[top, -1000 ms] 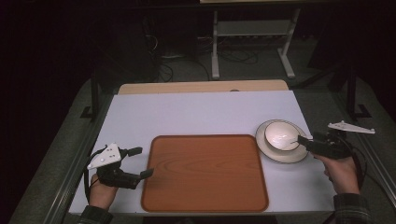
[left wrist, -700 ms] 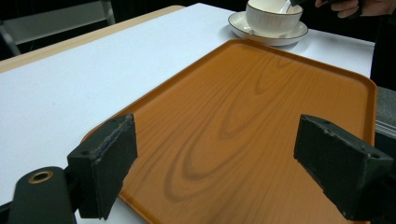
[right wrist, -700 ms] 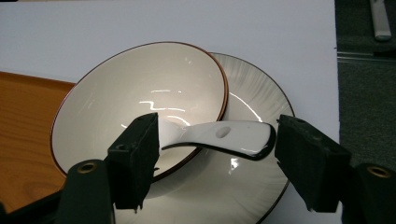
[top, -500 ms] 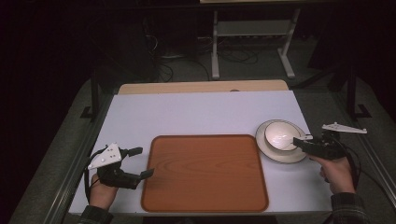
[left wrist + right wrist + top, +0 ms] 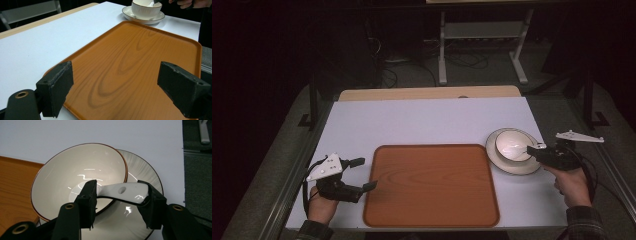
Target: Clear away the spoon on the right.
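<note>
Closing right claw (image 5: 117,202) around white spoon (image 5: 125,191) handle, spoon resting in bowl (image 5: 75,170) on saucer (image 5: 145,175), right of tray (image 5: 432,185); not lifted yet. Left claw (image 5: 120,87) wide, empty, idle over tray.

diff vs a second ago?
Right gripper has just been closing its jaws around the white spoon handle lying in the bowl; one pad looks to touch it, a full grip isn't clear. Left gripper, tray and saucer unchanged.

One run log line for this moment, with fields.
right claw: closing around spoon handle | bowl: on plate | left claw: open over tray
</note>
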Demonstrator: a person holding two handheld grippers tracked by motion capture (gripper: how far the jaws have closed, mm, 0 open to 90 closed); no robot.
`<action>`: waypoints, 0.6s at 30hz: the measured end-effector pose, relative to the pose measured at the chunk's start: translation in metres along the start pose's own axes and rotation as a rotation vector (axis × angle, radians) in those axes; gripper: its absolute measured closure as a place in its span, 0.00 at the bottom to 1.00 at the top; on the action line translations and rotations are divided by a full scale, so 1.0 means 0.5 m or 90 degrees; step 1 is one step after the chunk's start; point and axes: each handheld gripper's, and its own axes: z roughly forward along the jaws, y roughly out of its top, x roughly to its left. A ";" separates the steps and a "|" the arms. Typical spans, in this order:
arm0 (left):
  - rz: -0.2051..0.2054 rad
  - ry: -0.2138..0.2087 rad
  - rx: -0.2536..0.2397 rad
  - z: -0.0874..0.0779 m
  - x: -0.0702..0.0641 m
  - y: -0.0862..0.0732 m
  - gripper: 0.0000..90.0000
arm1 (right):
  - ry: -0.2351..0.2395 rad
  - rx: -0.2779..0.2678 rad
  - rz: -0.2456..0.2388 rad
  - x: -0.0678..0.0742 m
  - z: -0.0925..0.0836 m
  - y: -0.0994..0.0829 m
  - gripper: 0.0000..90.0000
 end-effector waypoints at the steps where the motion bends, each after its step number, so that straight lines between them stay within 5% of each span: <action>1: 0.000 0.000 0.000 0.000 0.000 0.000 0.14 | 0.000 -0.002 -0.003 0.003 -0.001 0.002 0.59; 18: -0.003 -0.002 0.003 0.003 -0.001 0.000 0.14 | 0.000 -0.057 -0.020 0.032 -0.010 0.025 0.74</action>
